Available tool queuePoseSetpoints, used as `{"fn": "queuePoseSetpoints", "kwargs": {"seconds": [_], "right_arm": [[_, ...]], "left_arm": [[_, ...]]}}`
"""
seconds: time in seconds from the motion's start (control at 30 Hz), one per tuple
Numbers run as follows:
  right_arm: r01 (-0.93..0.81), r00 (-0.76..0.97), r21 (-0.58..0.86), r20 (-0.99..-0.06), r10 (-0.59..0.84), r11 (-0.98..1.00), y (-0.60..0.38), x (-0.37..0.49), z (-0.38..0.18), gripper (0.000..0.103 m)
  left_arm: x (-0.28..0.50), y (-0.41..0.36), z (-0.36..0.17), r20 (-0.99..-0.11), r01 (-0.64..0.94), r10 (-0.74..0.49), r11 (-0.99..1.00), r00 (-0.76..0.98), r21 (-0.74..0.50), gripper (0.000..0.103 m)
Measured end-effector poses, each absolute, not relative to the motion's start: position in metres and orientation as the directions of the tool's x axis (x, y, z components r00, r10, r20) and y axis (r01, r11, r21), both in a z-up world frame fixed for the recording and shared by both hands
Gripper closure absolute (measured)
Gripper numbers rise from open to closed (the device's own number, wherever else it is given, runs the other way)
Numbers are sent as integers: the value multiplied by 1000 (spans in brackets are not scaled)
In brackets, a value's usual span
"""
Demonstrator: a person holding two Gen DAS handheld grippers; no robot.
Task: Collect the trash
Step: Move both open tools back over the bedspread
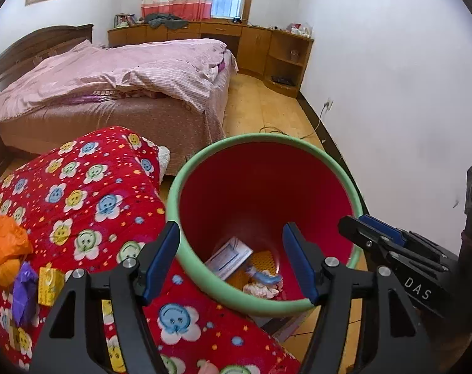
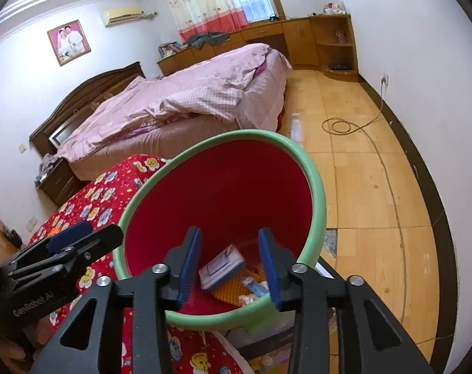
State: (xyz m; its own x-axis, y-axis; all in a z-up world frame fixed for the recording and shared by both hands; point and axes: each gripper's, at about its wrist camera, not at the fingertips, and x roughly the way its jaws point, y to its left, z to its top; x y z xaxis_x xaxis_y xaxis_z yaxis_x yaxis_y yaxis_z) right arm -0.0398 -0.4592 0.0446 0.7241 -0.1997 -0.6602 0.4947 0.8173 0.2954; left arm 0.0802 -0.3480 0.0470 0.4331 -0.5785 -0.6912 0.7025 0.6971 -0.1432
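A red bin with a green rim stands beside the red flowered quilt; it also shows in the right wrist view. Inside lie a white carton, an orange mesh piece and crumpled tissue. My left gripper is open and empty over the bin's near rim. My right gripper is open and empty above the bin's mouth; it shows at the right of the left wrist view. An orange bag, a purple wrapper and a yellow carton lie on the quilt at left.
A bed with a pink cover stands behind. Wooden cabinets line the far wall. A cable lies coiled on the wooden floor by the right wall. A nightstand sits at left.
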Motion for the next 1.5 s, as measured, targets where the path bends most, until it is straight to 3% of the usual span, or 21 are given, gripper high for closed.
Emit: {"fn": "queuePoseSetpoints", "kwargs": {"seconds": [0.2, 0.4, 0.87, 1.5], "right_arm": [[493, 740, 300, -638, -212, 816, -446, -47, 60, 43], [461, 756, 296, -624, -195, 837, -421, -49, 78, 37], [300, 800, 296, -597, -70, 907, -336, -29, 106, 29], [212, 729, 218, -684, -6, 953, -256, 44, 72, 27]], "left_arm": [[73, -319, 63, -681, 675, -562, 726, 470, -133, 35], [66, -281, 81, -668, 624, -543, 767, 509, -148, 35], [72, -168, 103, -650, 458, -419, 881, 635, -120, 35], [134, -45, 64, -727, 228, -149, 974, 670, 11, 34]]}}
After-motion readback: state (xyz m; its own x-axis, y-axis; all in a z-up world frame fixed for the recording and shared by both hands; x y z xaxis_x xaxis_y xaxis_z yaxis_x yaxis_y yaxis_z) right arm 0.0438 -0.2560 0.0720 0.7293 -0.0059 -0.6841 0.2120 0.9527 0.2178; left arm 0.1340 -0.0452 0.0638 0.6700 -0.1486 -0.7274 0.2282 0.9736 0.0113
